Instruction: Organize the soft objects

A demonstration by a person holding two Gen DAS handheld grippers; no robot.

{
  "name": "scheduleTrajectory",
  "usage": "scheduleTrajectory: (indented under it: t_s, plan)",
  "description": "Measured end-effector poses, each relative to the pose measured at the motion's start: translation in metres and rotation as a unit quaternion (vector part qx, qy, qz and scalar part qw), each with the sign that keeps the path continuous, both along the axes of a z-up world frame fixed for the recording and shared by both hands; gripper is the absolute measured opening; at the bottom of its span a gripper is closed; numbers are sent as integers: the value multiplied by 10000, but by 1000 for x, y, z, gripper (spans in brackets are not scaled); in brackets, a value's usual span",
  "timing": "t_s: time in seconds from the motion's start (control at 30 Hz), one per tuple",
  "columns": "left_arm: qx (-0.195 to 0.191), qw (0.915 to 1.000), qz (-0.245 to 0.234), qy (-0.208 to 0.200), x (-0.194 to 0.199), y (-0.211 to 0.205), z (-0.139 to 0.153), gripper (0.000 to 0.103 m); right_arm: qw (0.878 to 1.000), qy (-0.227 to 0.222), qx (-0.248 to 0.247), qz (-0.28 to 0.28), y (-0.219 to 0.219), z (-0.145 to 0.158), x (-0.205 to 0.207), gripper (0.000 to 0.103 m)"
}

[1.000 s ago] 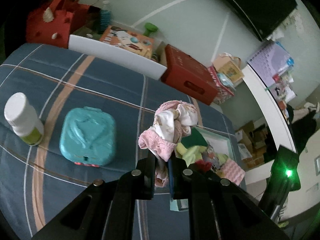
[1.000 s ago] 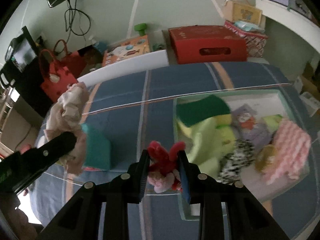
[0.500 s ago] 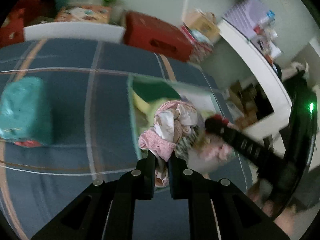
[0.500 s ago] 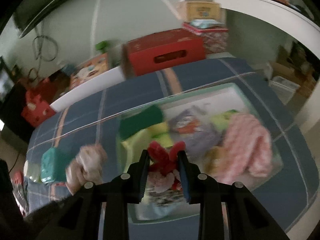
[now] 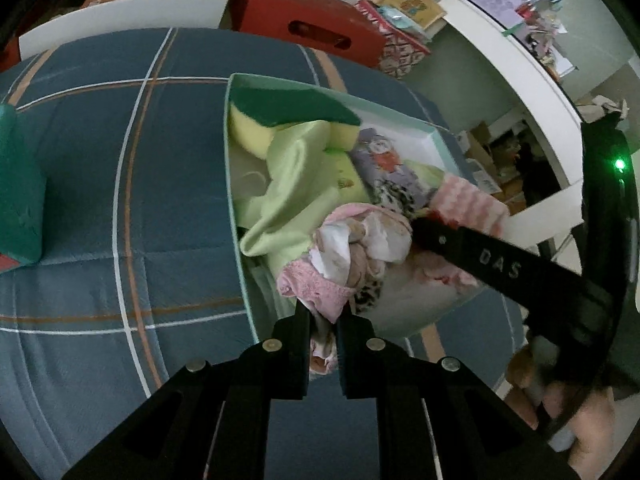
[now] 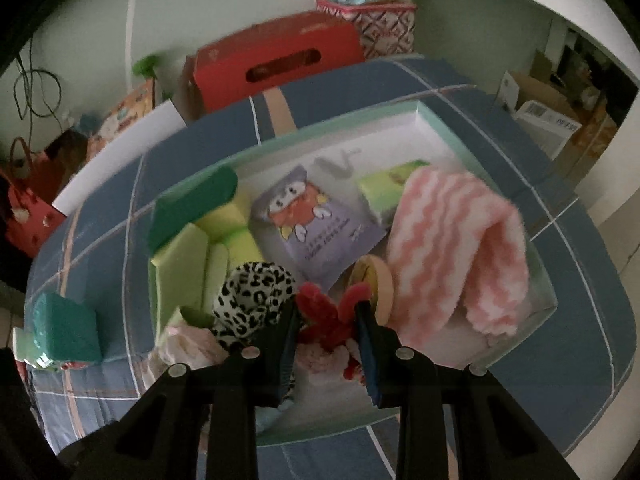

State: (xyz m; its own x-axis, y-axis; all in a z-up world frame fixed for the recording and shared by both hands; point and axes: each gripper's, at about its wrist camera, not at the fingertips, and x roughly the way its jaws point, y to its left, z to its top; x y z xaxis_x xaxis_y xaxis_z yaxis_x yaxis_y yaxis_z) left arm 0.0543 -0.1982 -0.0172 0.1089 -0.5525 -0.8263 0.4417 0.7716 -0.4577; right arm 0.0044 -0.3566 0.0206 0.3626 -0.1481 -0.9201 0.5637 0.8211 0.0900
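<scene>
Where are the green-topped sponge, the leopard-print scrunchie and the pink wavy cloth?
green-topped sponge (image 5: 292, 106), left wrist view, on its green top.
leopard-print scrunchie (image 6: 256, 294), right wrist view, on its front fold.
pink wavy cloth (image 6: 456, 248), right wrist view, mid-fold.

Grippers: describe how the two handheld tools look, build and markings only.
Both are matte black plastic. Each left gripper and right gripper arm carries round silver screws; the right's jaws are lined with blue pads. Seen from the left wrist, the right gripper's side reads "DAS" in pale letters, and its handle shows a green light.

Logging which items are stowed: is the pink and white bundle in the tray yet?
Not yet. The pink and white bundle is clamped in the left gripper, held over the tray, not released.
</scene>
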Motion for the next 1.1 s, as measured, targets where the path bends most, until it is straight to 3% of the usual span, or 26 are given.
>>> scheduleTrajectory:
  t_s: [0.33, 0.43, 0.47, 0.57, 0.6, 0.63, 0.83, 1.0, 1.1]
  plan:
    - [66, 9998, 127, 153, 10, -4, -14, 15, 9999, 155, 56, 5, 0, -12, 1, 31]
    - [97, 9999, 80, 105, 7, -3, -5, 31, 10000, 95, 8, -18, 0, -7, 1, 31]
    - [100, 9999, 67, 87, 6, -2, -2, 43, 10000, 58, -9, -23, 1, -4, 1, 31]
    - [85, 9999, 11, 79, 1, -1, 6, 57, 10000, 61, -49, -55, 0, -1, 1, 44]
    - [91, 9999, -13, 67, -1, 0, 9, 60, 9999, 66, -63, -64, 1, 0, 0, 52]
    - [100, 9999, -23, 46, -2, 1, 12, 61, 9999, 52, -74, -74, 1, 3, 0, 54]
    - [157, 9996, 101, -218, -7, 16, 36, 61, 9996, -131, -251, -85, 4, 22, -6, 54]
    - [441, 9962, 547, -510, -1, 45, 49, 76, 9990, -191, -407, 32, 17, 32, -7, 59]
    - [872, 9899, 875, -698, 4, 66, 46, 83, 9987, -186, -436, 171, 27, 34, -4, 64]
